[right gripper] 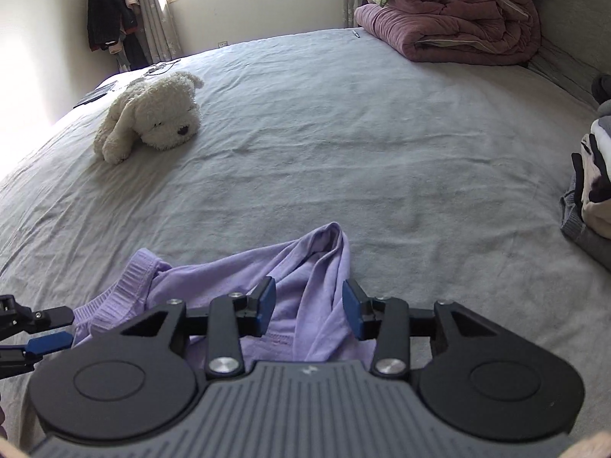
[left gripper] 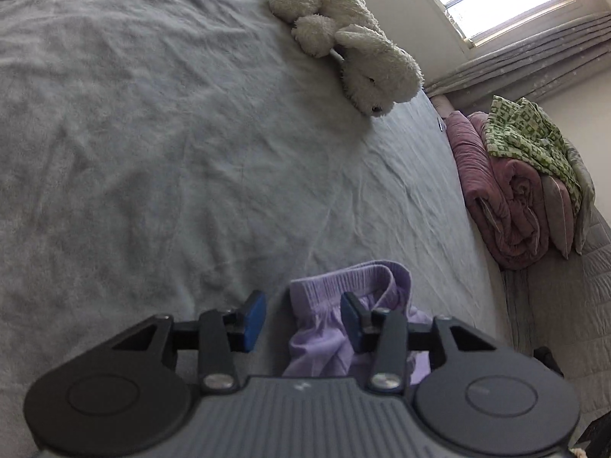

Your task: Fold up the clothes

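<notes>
Both grippers' jaws spread, pinching nothing. Left gripper w/ lilac garment waistband between pads, no contact; right gripper over garment, bottom centre, on grey bed.

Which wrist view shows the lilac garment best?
The right wrist view: the lilac garment spreads crumpled across the bed sheet, ribbed waistband at the left. The left wrist view shows only the lilac garment's waistband end, partly behind the left gripper.
</notes>
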